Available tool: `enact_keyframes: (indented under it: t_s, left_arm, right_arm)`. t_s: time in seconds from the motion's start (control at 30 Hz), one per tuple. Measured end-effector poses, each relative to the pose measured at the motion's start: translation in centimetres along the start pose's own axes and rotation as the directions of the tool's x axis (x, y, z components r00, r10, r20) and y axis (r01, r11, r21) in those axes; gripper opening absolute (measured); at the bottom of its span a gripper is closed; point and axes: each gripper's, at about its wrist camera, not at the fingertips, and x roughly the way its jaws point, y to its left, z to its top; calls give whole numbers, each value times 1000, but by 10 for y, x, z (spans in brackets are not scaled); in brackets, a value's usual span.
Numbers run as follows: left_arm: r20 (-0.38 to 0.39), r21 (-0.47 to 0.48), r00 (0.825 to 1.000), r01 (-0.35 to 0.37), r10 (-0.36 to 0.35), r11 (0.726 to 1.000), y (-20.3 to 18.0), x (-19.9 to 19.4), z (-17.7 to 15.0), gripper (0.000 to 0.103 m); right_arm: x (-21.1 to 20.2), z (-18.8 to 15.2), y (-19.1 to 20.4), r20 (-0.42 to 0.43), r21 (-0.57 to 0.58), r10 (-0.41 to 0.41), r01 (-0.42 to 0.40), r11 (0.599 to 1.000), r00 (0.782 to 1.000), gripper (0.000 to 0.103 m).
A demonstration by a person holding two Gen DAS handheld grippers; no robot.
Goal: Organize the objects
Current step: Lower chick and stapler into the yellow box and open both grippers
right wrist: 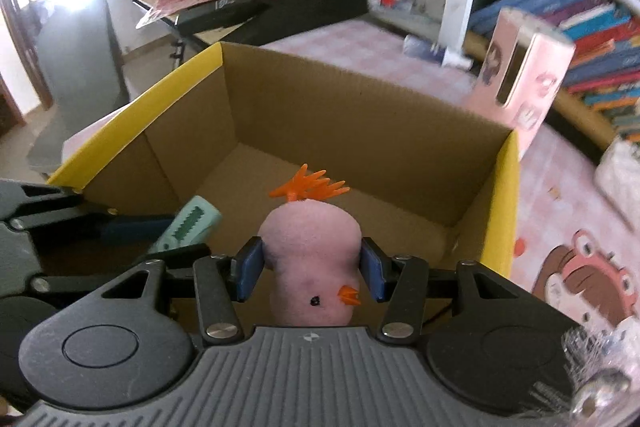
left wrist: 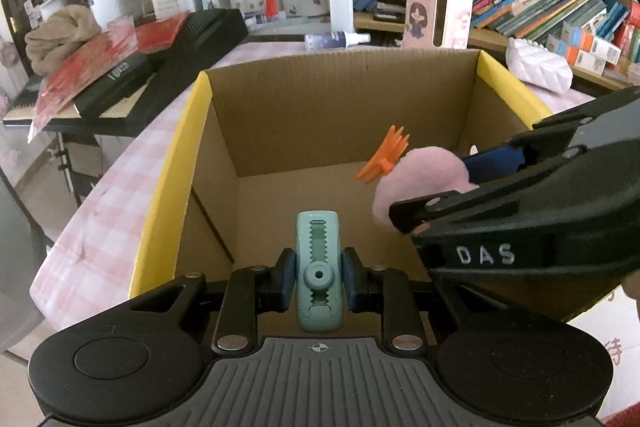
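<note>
Bookshelf spines (right wrist: 592, 23) are blurred unreadable; the pink plush toy's (right wrist: 314, 263) underside is hidden.

Cardboard box (left wrist: 344, 115): plain brown inside, its side flaps yellow. Within the box opening, the left gripper (left wrist: 319, 281), black with blue pads, carries a mint-green tool (left wrist: 318, 267). Right of it, the right gripper (right wrist: 310, 273), likewise black and blue, carries a pink plush chick (right wrist: 312, 259) with orange feet and beak. Under the box, the tablecloth (left wrist: 100, 219) is pink-and-white check.
</note>
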Motion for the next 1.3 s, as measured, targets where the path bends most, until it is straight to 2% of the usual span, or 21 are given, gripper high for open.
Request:
enact_keyframes:
  t_s: [0.27, 0.4, 0.53, 0.63, 0.67, 0.73, 0.87, 0.93, 1.1, 1.3]
  left_arm:
    - [-5, -12, 1000, -1, 1, 1000, -1, 1, 0, 23]
    - [-5, -25, 1000, 3, -3, 1000, 0, 2, -2, 23]
    - [11, -22, 1000, -10, 10, 1000, 0, -1, -2, 29]
    - [50, -8, 999, -9, 9, 1000, -1, -11, -4, 40]
    - [65, -4, 998, -9, 10, 1000, -2, -16, -4, 41]
    - [90, -1, 996, -3, 3, 1000, -2, -25, -6, 49]
    - [134, -10, 991, -1, 2, 1000, 1, -44, -10, 56]
    - [158, -26, 987, -4, 8, 1000, 4, -54, -12, 70]
    - [207, -98, 978, 33, -12, 995, 11, -79, -21, 80]
    - [288, -92, 957, 48, -19, 995, 14, -103, -32, 83]
  right_arm:
    - [6, 4, -7, -62, 50, 84, -81, 995, 995, 49]
    - [6, 4, -1, -73, 22, 65, -64, 998, 995, 49]
    - [5, 3, -2, -63, 19, 46, -45, 999, 997, 49]
    - [0, 1, -3, -29, 29, 29, -28, 999, 999, 51]
    - [-3, -1, -1, -10, 20, 18, -18, 1000, 1000, 54]
    - [-10, -3, 2, 31, 5, -5, 5, 1000, 1000, 58]
    - [-32, -7, 4, 107, 50, -10, 4, 999, 994, 67]
    - [-45, -10, 4, 146, 77, -30, 19, 997, 989, 67]
    - [-79, -20, 8, 237, 155, -104, 68, 986, 966, 72]
    - [-114, -43, 17, 326, 245, -224, 147, 958, 919, 79]
